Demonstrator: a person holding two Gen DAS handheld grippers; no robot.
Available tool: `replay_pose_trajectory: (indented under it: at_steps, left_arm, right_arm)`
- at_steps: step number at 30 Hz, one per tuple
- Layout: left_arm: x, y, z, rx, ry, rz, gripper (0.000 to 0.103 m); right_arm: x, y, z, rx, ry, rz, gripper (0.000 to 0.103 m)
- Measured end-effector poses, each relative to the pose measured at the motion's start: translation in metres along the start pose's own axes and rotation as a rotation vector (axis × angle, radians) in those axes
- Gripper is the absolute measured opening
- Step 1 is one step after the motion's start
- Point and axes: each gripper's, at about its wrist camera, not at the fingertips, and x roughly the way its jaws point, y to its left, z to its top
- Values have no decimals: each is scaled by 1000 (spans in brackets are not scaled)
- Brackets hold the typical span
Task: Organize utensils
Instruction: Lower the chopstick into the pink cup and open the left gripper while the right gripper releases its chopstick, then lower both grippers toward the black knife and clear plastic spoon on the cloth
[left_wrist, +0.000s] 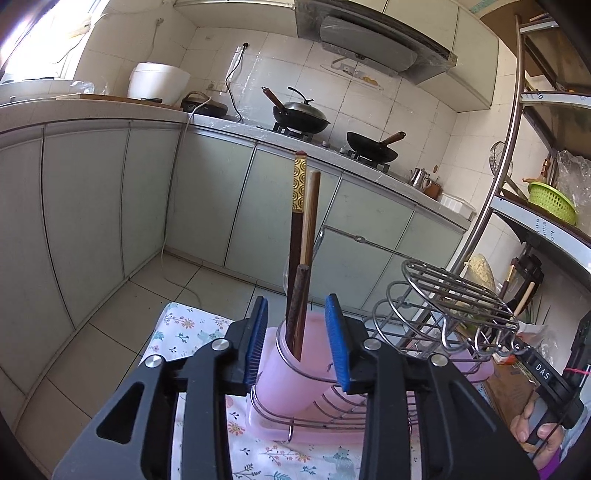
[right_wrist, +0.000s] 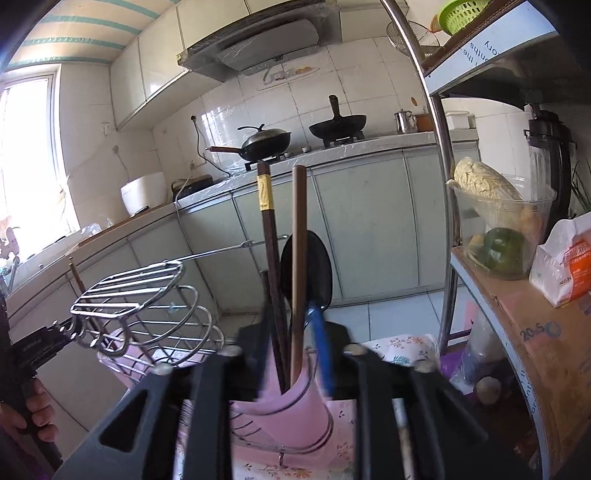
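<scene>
left gripper open astride pink cup; right gripper open too. bumping chopsticks could tip it.

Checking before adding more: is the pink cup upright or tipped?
Upright: the pink cup sits in the wire rack, chopsticks standing in it.

Upright chopsticks crowding pink cup mouth

Each camera sits just behind its claw, looking forward, close over the pink cup. Both face the stove counter and share the cup, wire rack and cabinets.
</scene>
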Motion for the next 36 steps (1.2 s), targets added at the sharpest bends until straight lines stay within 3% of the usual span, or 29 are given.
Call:
replay_pose_trajectory:
  at_steps: [13,22,28,36]
  left_arm:
    - [-19,1,-10,-15,16,-9,33]
    - [-22,-9,-45,10,108,-15,33]
    - [-23,-15,-66,33,165,-23,33]
    - [-21,-15,-86,46,241,-18,33]
  right_arm:
    - [-30,-3,-20,70,20,14,34]
    - [-42,2,-52,81,100,30,34]
    - [-36,11,-76,58,210,19,34]
    - [-35,19,-96,55,238,-14,34]
